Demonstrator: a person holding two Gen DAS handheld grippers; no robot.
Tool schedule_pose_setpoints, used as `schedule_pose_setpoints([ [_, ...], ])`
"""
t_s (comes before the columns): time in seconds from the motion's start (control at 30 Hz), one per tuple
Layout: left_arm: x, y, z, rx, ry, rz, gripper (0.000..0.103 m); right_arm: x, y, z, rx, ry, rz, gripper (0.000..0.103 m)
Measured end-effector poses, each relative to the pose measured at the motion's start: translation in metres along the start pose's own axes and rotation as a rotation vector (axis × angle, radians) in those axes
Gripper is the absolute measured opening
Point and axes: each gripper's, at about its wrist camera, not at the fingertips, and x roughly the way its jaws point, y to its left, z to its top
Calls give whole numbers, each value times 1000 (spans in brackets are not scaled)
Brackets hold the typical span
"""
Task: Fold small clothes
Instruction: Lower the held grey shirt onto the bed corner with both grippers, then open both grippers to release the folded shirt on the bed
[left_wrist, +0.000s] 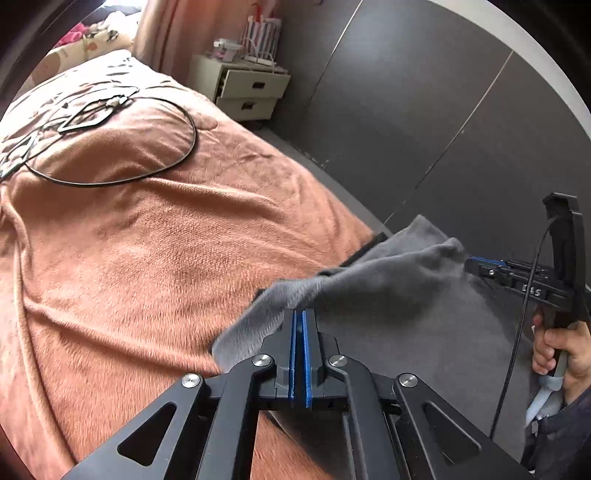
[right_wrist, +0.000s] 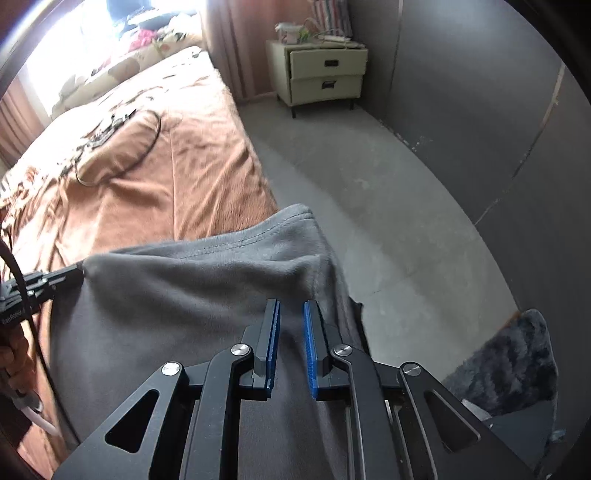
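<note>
A small grey fleece garment (left_wrist: 388, 280) hangs spread in the air over the near edge of the bed. My left gripper (left_wrist: 300, 314) is shut on its upper left edge. My right gripper shows at the right of the left wrist view (left_wrist: 471, 266), its tip at the garment's other upper corner. In the right wrist view the garment (right_wrist: 192, 295) drapes in front of and between the blue pads (right_wrist: 310, 332) of my right gripper (right_wrist: 291, 306), which stand a little apart with cloth in the gap. My left gripper (right_wrist: 79, 271) pinches the far corner there.
The bed with an orange-brown blanket (left_wrist: 147, 240) lies left, with a black cable (left_wrist: 184, 147) and small items on it. A cream nightstand (right_wrist: 321, 74) stands by the curtain. Grey floor (right_wrist: 388, 203), dark wardrobe doors (left_wrist: 424, 110) and a dark fluffy rug (right_wrist: 509, 362) are to the right.
</note>
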Motion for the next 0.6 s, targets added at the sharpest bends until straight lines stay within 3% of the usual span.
schedule_pose_setpoints([
  [0.23,-27,-12,-20,-13,15,-35,3,-62,-3,-45,-65,-53,44,12],
  [0.47,-40,-30,-45,-8,35,-41,5,-99,-23,-92,-18,-66,81,12],
  [0.57,-43,-38,-57,-15,50,-50,18,-115,-25,-116,-19,-99,95,12],
  [0.6,-43,-41,-61,-15,57,-54,31,-118,-25,-123,-25,-106,96,12],
])
